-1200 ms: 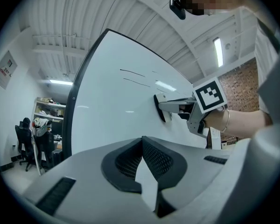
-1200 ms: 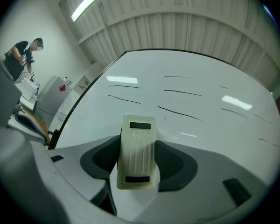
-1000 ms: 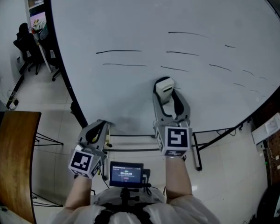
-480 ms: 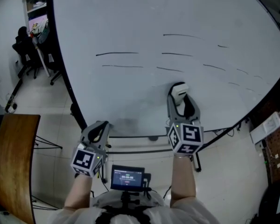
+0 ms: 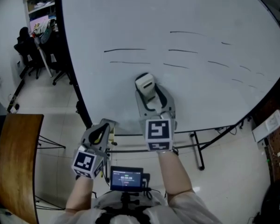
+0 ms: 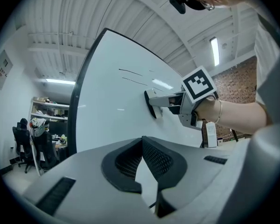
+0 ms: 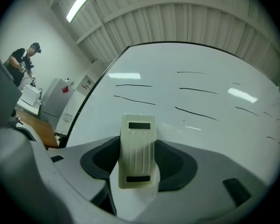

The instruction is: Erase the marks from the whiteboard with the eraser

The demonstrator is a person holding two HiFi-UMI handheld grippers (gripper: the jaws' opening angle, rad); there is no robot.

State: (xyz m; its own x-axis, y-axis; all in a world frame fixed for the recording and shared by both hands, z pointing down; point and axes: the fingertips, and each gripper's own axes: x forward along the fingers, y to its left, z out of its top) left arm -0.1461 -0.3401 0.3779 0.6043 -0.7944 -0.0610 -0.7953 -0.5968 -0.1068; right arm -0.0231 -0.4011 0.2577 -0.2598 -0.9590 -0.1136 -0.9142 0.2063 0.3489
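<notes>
Eraser [image 7: 137, 150] clamped in right tool [image 5: 148, 88] | pressed on whiteboard [image 5: 177, 13] below marks [image 5: 123, 50] | left tool [image 6: 142, 146] closed, empty

Whiteboard [image 5: 210, 97] looks smooth & glossy w/ light glare, eraser [image 7: 137, 148] is ribbed plastic, prob. matt, and my left gripper [image 6: 141, 141] is matt grey plastic w/ black mesh-textured pads [image 6: 158, 160].

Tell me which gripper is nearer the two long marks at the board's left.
Right. The right gripper holds the eraser on the whiteboard just below those marks; the left gripper hangs shut by the board's bottom edge.
</notes>
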